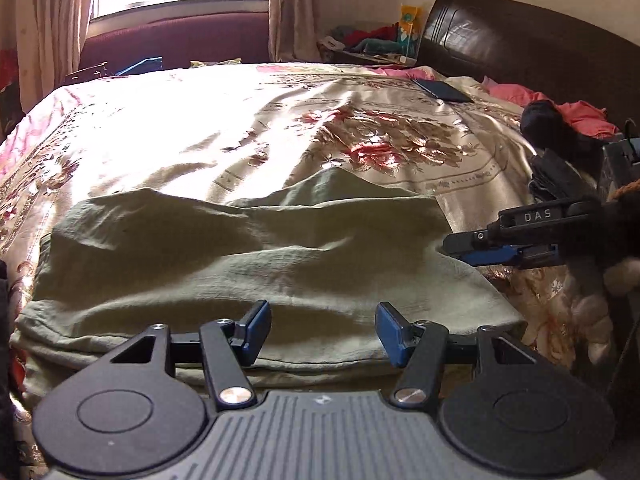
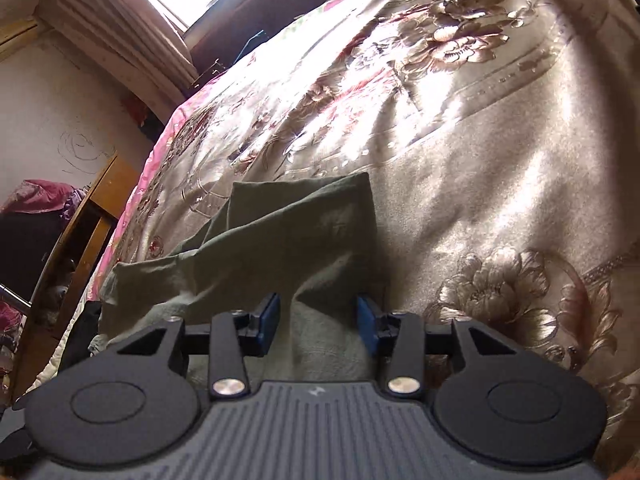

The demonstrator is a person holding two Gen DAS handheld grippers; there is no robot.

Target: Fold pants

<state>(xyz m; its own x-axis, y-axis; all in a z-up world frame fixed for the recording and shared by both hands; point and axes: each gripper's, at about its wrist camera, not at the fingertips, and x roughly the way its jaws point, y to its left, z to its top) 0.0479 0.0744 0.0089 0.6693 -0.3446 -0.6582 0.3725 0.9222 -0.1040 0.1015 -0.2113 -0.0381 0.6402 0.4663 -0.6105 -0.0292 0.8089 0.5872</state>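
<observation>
The olive-green pants [image 1: 256, 256] lie folded in a rumpled stack on the floral bedspread [image 1: 224, 120], close to the near edge. My left gripper [image 1: 323, 330] is open, with its blue pads just above the near hem and nothing between them. My right gripper [image 1: 456, 246] enters from the right at the pants' right edge. In the right wrist view the right gripper [image 2: 318, 322] is open, and a ridge of the pants [image 2: 304, 232] rises between its pads without being pinched.
A dark headboard [image 1: 520, 40] stands at the back right. Black cloth [image 1: 548, 128] and pink clothes [image 1: 580, 114] lie near it. A dark phone-like slab [image 1: 442, 91] rests on the bedspread. A wooden chair [image 2: 86, 216] stands beside the bed.
</observation>
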